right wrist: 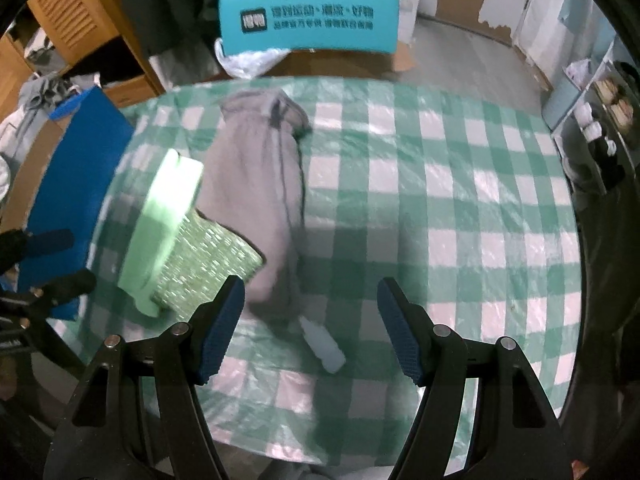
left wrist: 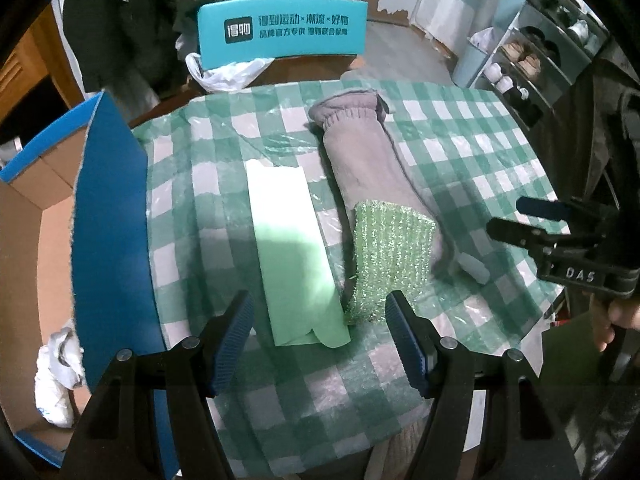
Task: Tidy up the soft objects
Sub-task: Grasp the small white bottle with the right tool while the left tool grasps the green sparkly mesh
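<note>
Green-and-white checked cloth under clear plastic over the counter point(left wrist: 460, 152), with a teal printed chair back point(left wrist: 282, 32) beyond the far edge and a blue-lined cardboard box point(left wrist: 112, 216) at the left. Grey sock point(left wrist: 368, 160) laid lengthwise down the middle, cuff at the far end. Green scrubbing cloth point(left wrist: 390, 256) draped over the sock's near end. Pale green folded cloth point(left wrist: 292, 256) flat just left of both, its near right corner touching the scrubber. Small white bottle point(right wrist: 322, 346) on its side by the sock's near tip.

Left claw point(left wrist: 320, 340) held low over the near edge, pointed away across the counter, fingers spread wide and empty, framing the near ends of the folded cloth and the scrubber. Right claw point(right wrist: 310, 328) likewise level and aimed forward, spread apart, gripping nothing, the bottle lying between its fingers. From the left camera, right claw seen off the right edge, clasped in a bare hand point(left wrist: 612, 320).
</note>
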`<state>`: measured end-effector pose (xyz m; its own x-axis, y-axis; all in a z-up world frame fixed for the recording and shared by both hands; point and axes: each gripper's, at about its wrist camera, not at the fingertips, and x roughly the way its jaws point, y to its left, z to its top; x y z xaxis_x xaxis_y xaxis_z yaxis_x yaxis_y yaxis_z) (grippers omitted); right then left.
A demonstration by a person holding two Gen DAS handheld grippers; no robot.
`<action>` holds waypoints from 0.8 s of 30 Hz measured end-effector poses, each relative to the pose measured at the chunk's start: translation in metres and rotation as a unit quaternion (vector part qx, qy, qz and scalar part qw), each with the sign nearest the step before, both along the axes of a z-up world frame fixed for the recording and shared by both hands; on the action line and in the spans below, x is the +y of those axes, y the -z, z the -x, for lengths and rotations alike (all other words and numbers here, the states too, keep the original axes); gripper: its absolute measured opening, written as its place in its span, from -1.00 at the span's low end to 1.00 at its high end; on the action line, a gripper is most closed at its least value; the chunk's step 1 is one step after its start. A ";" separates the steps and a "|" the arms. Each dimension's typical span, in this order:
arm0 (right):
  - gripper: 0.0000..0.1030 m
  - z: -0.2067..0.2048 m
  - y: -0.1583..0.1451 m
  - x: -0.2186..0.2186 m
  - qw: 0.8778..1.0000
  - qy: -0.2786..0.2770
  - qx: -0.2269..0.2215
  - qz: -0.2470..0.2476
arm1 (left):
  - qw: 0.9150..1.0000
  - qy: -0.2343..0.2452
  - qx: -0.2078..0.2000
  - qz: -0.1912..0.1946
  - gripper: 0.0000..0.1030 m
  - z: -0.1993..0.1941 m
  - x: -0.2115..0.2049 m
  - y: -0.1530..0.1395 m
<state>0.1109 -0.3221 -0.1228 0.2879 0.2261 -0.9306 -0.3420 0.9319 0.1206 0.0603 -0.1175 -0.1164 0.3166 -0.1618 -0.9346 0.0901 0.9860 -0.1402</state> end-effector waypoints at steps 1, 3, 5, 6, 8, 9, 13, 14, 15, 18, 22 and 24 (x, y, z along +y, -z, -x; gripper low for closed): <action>0.36 0.001 0.004 -0.002 1.000 0.001 0.004 0.005 | 1.000 -0.002 0.003 0.003 0.34 -0.001 0.000 0.002; 0.36 0.002 0.014 -0.005 1.000 0.000 0.014 0.011 | 1.000 -0.006 0.011 0.013 0.34 -0.002 -0.001 0.008; 0.36 0.004 0.022 -0.006 1.000 -0.001 0.023 0.018 | 1.000 -0.007 0.016 0.019 0.34 -0.004 -0.002 0.012; 0.35 0.004 0.025 -0.006 0.999 -0.002 0.026 0.024 | 1.000 -0.006 0.018 0.021 0.34 -0.004 -0.004 0.013; 0.35 0.005 0.034 -0.007 0.999 -0.004 0.036 0.033 | 0.999 -0.001 0.020 0.025 0.34 -0.005 -0.008 0.016; 0.35 0.005 0.038 -0.007 0.999 -0.005 0.042 0.033 | 0.999 0.001 0.021 0.027 0.34 -0.005 -0.010 0.017; 0.35 0.009 0.050 -0.006 0.998 -0.015 0.056 0.037 | 0.999 0.010 0.026 0.031 0.34 -0.006 -0.019 0.022; 0.35 0.010 0.052 -0.006 0.997 -0.016 0.059 0.040 | 0.999 0.011 0.027 0.031 0.34 -0.006 -0.020 0.023; 0.35 0.010 0.054 -0.006 0.997 -0.017 0.060 0.043 | 0.999 0.012 0.029 0.031 0.34 -0.007 -0.022 0.025; 0.35 0.012 0.060 -0.004 0.996 -0.023 0.067 0.046 | 0.999 0.018 0.033 0.029 0.34 -0.007 -0.027 0.028; 0.34 0.014 0.066 -0.002 0.996 -0.032 0.068 0.054 | 0.999 0.019 0.039 0.034 0.34 -0.007 -0.031 0.033; 0.33 0.015 0.068 -0.002 0.996 -0.033 0.070 0.055 | 0.998 0.018 0.042 0.037 0.34 -0.007 -0.032 0.035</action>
<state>0.0961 -0.3241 -0.1908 0.1420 0.1353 -0.9806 -0.3907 0.9178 0.0700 0.0677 -0.1492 -0.1518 0.2309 -0.2408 -0.9427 0.1101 0.9691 -0.2206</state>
